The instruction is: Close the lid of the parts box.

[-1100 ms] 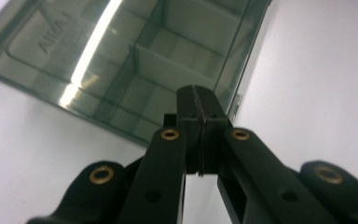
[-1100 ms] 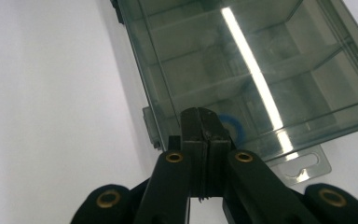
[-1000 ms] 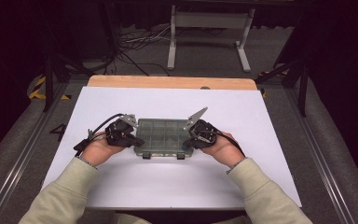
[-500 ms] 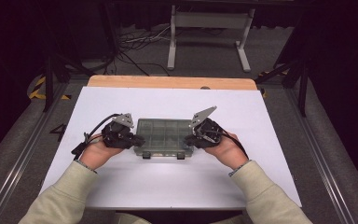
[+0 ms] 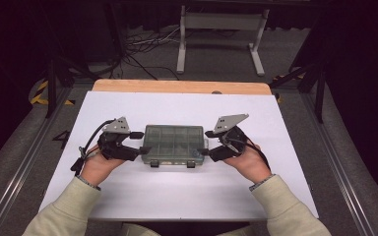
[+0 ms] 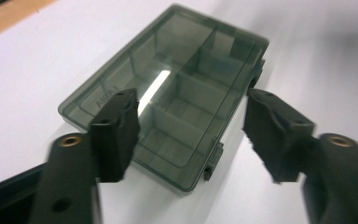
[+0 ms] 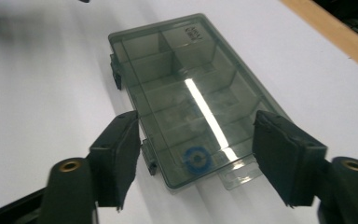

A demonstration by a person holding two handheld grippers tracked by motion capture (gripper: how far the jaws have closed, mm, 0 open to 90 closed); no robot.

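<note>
Where both tools sat tight against the short ends of the clear compartment box [image 5: 173,143] a second ago, they now stand slightly back from it, and their jaws have just been opening. The left tool [image 5: 139,142] is at the box's left end and the right tool [image 5: 207,143] at its right end, each with its jaws spread wide and nothing pressed between the pads. In the left gripper view the left tool [image 6: 190,125] has its two black pads apart with the near end of the box showing between and beyond them, clear of both. The right gripper view shows the same for the right tool [image 7: 196,149], its pads flanking the box's end without touching it. The box itself lies flat, lid closed, on the white worktop [image 5: 177,196], about midway across it, in the same place as before.

The grey plates on the tools appear more raised and tilted than in the earlier frames. Both gripper views are blurred at the jaws. A small blue ring [image 7: 195,160] lies in one end compartment; the contents of the other compartments are hard to make out through the tinted lid and the glare stripe. The person's sleeves [image 5: 64,209] are cut off at the bottom edge.
</note>
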